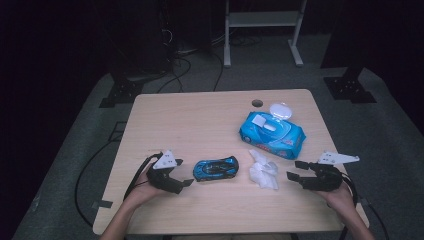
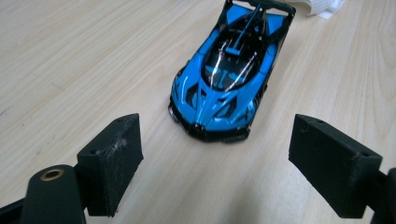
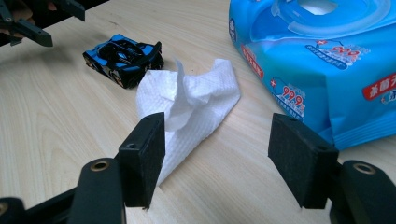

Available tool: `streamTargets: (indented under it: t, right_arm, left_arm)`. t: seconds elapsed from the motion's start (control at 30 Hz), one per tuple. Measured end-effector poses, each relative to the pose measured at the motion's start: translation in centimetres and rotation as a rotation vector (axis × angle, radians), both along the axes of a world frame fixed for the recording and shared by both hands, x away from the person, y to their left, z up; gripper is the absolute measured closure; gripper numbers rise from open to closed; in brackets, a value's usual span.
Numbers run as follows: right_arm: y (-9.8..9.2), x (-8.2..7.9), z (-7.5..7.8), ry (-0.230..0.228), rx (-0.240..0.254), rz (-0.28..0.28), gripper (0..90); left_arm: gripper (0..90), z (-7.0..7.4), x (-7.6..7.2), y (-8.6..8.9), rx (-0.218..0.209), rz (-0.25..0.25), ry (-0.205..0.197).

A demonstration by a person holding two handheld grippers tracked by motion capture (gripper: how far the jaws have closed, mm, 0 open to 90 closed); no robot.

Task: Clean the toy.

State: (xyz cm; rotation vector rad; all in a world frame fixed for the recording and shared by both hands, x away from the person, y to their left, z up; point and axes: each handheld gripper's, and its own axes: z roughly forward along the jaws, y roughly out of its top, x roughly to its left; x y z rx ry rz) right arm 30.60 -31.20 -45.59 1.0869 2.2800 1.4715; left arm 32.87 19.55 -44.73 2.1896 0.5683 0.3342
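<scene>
Nearby: crumpled wipe (image 1: 263,170) between toy car (image 1: 216,168), wipes pack (image 1: 271,133).

High view overhead; claw views share toy car (image 2: 223,79).

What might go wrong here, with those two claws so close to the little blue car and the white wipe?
1. The toy car stands on its wheels, nose toward the open left gripper; a nudge may roll it away.
2. The crumpled wipe is limp; the open right gripper may catch just a fold and drag it.
3. The wipes pack lies nearby with its lid up; the right hand could bump it.
</scene>
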Motion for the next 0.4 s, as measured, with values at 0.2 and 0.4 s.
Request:
streamTargets:
  t: [0.2, 0.4]
  right_arm:
    - [-0.1, -0.2, -0.3, -0.006, 0.004, -0.011, 32.8]
    - [-0.4, -0.6, -0.6, -0.022, 0.035, -0.036, 31.0]
  left_arm:
    - [16.7, -0.4, -0.6, 0.7, -0.027, 0.018, -0.006]
    - [14.7, -1.0, -0.9, 1.4, -0.076, 0.066, -0.011]
